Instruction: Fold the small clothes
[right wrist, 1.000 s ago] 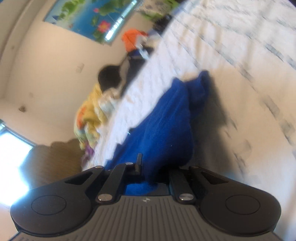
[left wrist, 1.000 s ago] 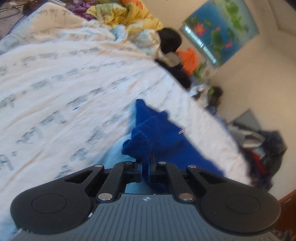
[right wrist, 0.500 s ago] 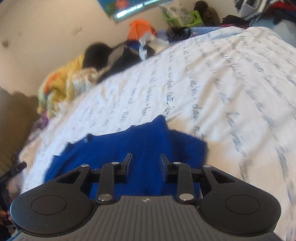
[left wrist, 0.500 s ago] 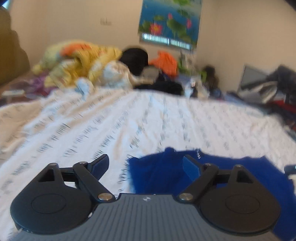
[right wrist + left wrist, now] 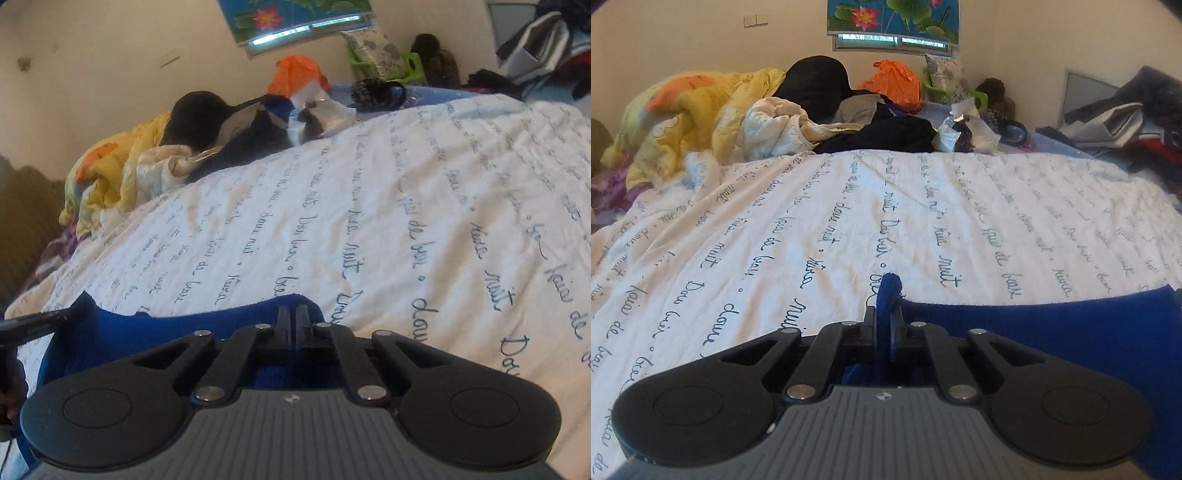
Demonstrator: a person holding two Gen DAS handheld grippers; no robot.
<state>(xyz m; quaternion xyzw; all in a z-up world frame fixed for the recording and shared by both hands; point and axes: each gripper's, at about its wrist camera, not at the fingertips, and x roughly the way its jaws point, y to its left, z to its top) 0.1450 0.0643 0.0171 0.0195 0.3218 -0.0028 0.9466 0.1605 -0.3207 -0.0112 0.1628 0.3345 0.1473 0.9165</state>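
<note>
Now, blue garment [image 5: 1071,332] stretched between both grippers, left gripper [image 5: 885,317] closing on its bunched corner, right gripper [image 5: 293,317] clamped on the opposite edge.

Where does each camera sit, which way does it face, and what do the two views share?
Left wrist: on the left gripper, low over the bed sheet, facing the far wall; its jaws are closing on the blue cloth.
Right wrist: on the right gripper, tilted, facing the same wall; jaws shut on the blue cloth's edge, the other gripper at left.
Shared: sheet, blue cloth, orange bag, lotus poster.
</note>
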